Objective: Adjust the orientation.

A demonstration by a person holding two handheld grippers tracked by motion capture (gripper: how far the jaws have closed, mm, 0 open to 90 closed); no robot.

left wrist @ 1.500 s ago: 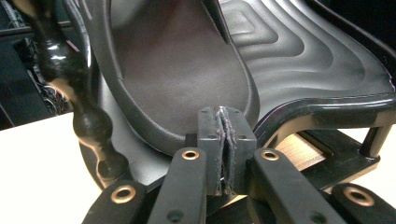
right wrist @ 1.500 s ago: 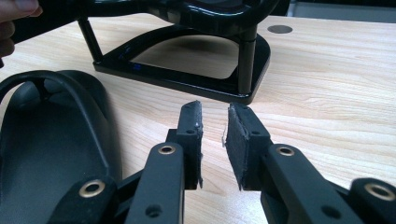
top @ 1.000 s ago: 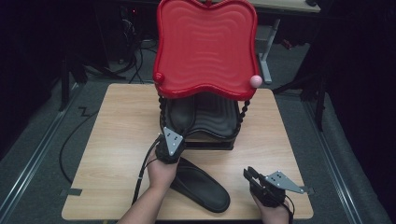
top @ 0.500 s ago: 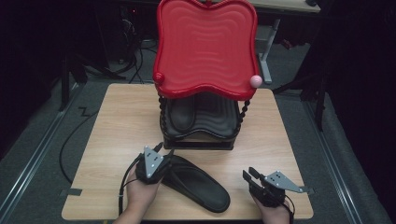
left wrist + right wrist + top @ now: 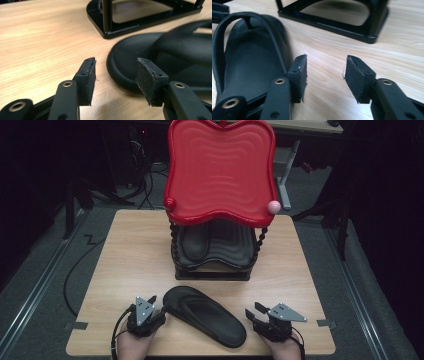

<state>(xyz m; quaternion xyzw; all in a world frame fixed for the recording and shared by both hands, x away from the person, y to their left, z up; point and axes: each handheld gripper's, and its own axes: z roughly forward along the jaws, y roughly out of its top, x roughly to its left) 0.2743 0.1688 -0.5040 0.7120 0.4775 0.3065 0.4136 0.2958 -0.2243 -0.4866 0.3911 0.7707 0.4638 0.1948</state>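
Already the red-topped rack (image 5: 220, 175) holds one slipper (image 5: 195, 242) on its lower shelf, so your remaining black slipper (image 5: 205, 315) lies flat on the table (image 5: 125, 250) between both grippers. Your left gripper (image 5: 116, 75) and right gripper (image 5: 325, 72) have just been opening; both gape empty beside it.

Overhead view looks down; gripper views skim the sandal (image 5: 205, 316) closely.

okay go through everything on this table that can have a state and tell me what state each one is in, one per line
Left gripper: open, jaws just opened, nothing between them, beside the sandal's toe end.
Right gripper: open, jaws just opened, nothing held, beside the sandal's heel end.
Black sandal on the table: lying flat, sole down, free.
Second sandal: lying on the rack's lower shelf.
Red-topped rack: upright; red top bare.
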